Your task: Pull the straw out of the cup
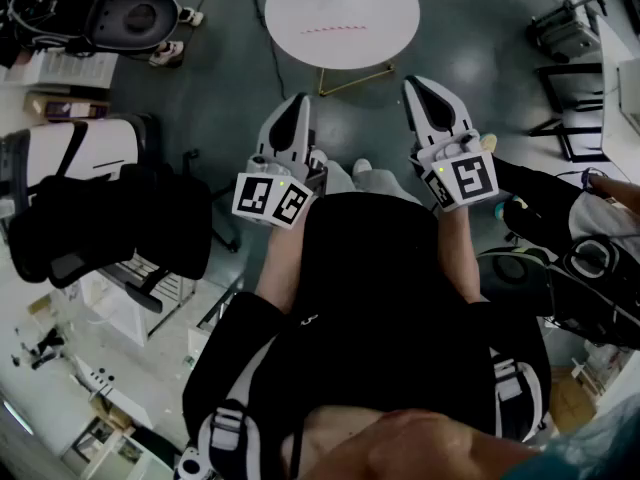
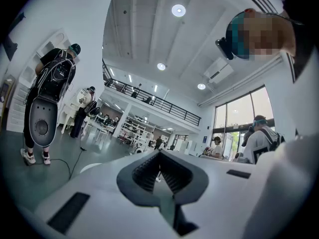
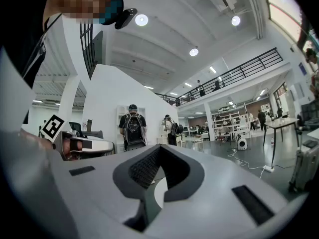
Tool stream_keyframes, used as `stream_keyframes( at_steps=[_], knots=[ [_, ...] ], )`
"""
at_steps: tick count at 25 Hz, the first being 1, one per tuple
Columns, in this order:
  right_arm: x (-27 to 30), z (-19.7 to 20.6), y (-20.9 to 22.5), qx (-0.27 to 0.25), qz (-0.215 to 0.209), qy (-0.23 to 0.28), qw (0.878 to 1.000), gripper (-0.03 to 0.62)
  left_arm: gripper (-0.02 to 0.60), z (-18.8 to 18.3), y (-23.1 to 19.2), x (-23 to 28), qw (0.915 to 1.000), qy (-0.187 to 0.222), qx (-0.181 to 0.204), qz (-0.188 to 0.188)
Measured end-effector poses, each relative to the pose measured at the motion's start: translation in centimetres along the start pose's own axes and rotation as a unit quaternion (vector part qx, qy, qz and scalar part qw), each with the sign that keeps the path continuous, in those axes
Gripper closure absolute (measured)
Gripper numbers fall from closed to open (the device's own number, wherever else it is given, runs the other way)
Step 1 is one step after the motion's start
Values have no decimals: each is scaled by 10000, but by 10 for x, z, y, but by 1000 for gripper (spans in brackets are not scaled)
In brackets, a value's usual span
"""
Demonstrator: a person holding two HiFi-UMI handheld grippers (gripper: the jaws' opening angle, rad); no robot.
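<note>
1. Straw (image 1: pixel 335 30): 1 thin red-striped stick, looks like the straw but too small to be sure. It lies flat near the middle of the round white desk (image 1: pixel 300 8), at top of head view.
2. Desks: 1, on a gold-coloured wire base, standing on grey floor (image 1: pixel 230 78).
3. Hand-held grippers: 2, both held level in front of the person's black top (image 1: pixel 400 268), side by side and apart, well short of the desk.
4. Left hand-held gripper (image 1: pixel 298 103): clenched; jaw tips meet in its own view, nothing btw them.
5. Right hand-held gripper (image 1: pixel 425 90): also clenched, jaws together, nothing held.
6. Marker cubes: 2, one per gripper. Left cube (image 1: pixel 270 198) and right cube (image 1: pixel 465 180) sit at the rear ends, nearest the person.
7. Black office chair (image 1: pixel 110 228): 1, at left of head view, next to the person.
8. Right gripper view: 1 person w/ black backpack (image 3: pixel 133 126) stands facing a white wall, a 2nd person just right of them.
9. Left gripper view: 1 person w/ backpack (image 2: pixel 57 73) at far left beside white shelves; more ppl farther back in the hall, too small to count.
</note>
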State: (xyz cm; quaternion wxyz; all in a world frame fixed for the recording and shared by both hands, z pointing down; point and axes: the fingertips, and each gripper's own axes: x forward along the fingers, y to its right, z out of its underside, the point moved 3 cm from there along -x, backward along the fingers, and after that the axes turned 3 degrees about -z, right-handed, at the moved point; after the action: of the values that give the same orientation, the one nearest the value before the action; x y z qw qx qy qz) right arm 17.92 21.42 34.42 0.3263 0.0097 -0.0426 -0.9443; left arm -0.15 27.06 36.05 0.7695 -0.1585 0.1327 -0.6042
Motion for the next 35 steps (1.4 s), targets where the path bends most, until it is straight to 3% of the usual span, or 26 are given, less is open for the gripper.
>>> stream_keyframes(
  at_steps=[11, 22, 35],
  knots=[
    [3, 0, 9, 212, 194, 142, 9995, 579, 572, -2, -4, -4, 10000, 10, 9, -39],
    [27, 0, -9, 112, -190, 218, 9995, 579, 572, -16, -35, -30, 9974, 354, 82, -626],
    [25, -4, 20, -64, 99, 191, 9997, 579, 572, -23, -40, 2, 9981, 442, 113, -404]
  ],
)
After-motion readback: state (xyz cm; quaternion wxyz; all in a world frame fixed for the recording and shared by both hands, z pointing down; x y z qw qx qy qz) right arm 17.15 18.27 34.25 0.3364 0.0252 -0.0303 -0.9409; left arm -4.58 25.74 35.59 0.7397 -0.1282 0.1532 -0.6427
